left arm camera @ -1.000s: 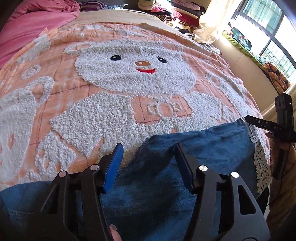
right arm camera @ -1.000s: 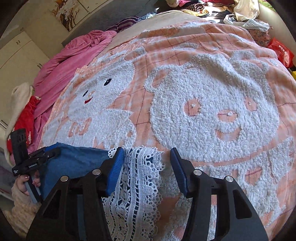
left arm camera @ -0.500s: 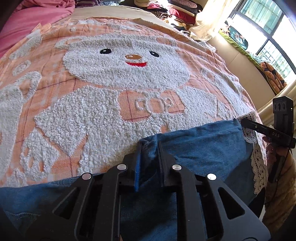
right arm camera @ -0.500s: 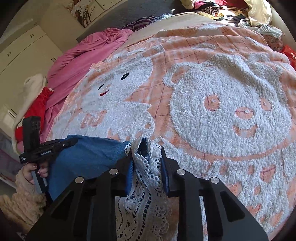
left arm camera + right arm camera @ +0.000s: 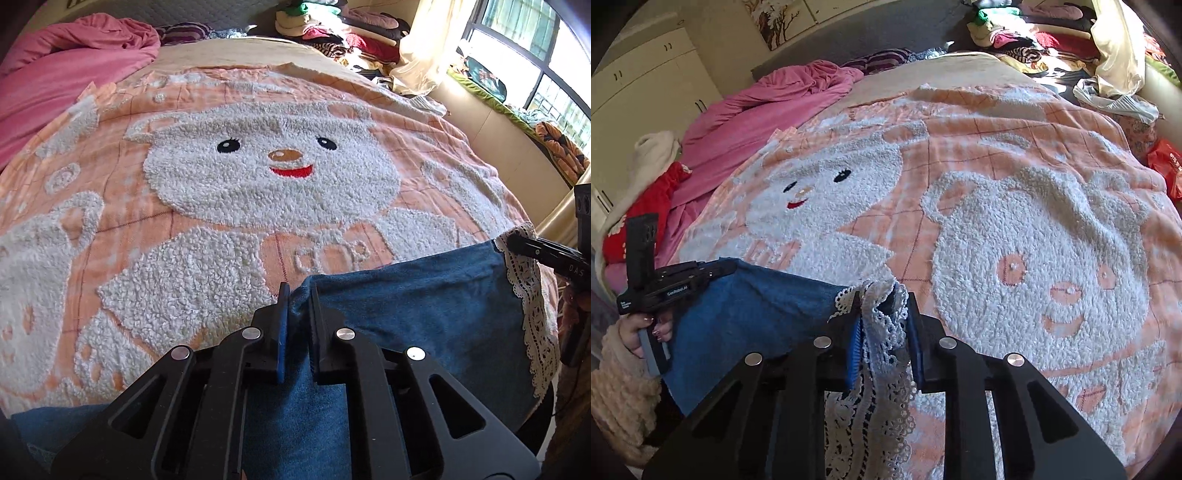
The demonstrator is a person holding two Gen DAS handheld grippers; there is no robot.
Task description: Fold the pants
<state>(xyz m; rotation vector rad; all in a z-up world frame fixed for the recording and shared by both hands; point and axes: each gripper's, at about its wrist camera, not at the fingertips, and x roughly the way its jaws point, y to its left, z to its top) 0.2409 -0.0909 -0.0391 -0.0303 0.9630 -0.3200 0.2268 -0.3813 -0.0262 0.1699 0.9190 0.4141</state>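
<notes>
Blue denim pants with a white lace hem lie at the near edge of a bed covered by an orange bear blanket. My left gripper is shut on the denim's top edge, with a fold of cloth pinched between its pads. In the right wrist view my right gripper is shut on the bunched lace hem, and the denim stretches left to the left gripper, held by a hand. The right gripper also shows at the lace corner in the left wrist view.
A pink quilt lies crumpled at the bed's far left. Piled clothes sit beyond the bed's head, a window is on the right, and white cupboards stand on the left. An orange bag lies off the right side.
Both grippers went from open around the pants' edge to shut on it, the left on denim, the right on lace. The gripped edge has lifted slightly off the blanket.
</notes>
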